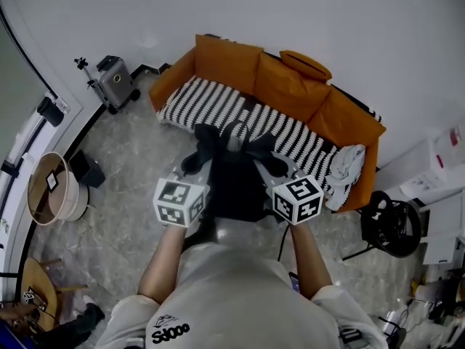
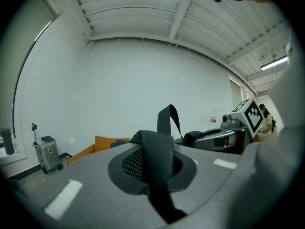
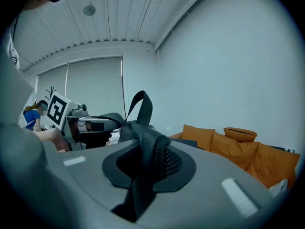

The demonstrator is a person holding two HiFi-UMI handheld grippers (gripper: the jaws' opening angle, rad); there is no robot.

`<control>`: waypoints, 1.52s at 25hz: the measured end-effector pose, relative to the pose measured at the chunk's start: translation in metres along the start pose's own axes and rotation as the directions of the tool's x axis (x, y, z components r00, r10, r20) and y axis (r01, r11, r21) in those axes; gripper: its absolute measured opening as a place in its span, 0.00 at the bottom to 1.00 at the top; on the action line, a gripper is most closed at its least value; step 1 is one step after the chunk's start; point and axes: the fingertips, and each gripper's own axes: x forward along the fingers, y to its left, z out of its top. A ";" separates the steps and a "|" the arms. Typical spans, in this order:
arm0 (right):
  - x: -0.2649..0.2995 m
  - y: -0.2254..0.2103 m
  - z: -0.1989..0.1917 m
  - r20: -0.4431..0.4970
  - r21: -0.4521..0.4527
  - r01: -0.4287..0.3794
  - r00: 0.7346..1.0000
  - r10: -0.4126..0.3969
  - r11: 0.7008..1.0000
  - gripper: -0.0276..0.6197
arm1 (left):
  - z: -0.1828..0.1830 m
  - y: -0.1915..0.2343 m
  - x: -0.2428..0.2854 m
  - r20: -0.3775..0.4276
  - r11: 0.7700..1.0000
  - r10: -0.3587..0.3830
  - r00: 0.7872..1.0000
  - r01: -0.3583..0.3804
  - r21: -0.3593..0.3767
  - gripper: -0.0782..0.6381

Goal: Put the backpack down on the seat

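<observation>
Short of sofa seat, I hold backpack aloft between both claws, not yet down. Clamped left gripper pinches shoulder strap; right gripper pinches other strap. Remaining: carry forward, lower onto seat, release.

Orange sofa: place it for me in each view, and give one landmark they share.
Head view: orange sofa at top centre, beyond the backpack.
Left gripper view: only an orange sliver, lower left.
Right gripper view: its cushions at right.
Shared landmark: the backpack's carry loop, upright near centre in both gripper views.
</observation>
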 end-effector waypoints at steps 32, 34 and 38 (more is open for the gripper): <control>0.229 -0.130 0.081 -0.031 0.051 0.097 0.995 -0.095 0.994 0.12 | 0.046 0.193 0.202 -0.062 0.994 -0.103 0.993 0.101 -0.029 0.14; 0.238 -0.133 0.081 -0.030 0.059 0.102 0.994 -0.101 0.993 0.12 | 0.045 0.201 0.208 -0.070 0.993 -0.115 0.991 0.114 -0.019 0.14; 0.254 -0.138 0.081 -0.044 0.078 0.114 0.993 -0.111 0.990 0.12 | 0.045 0.215 0.220 -0.078 0.991 -0.136 0.988 0.136 -0.005 0.14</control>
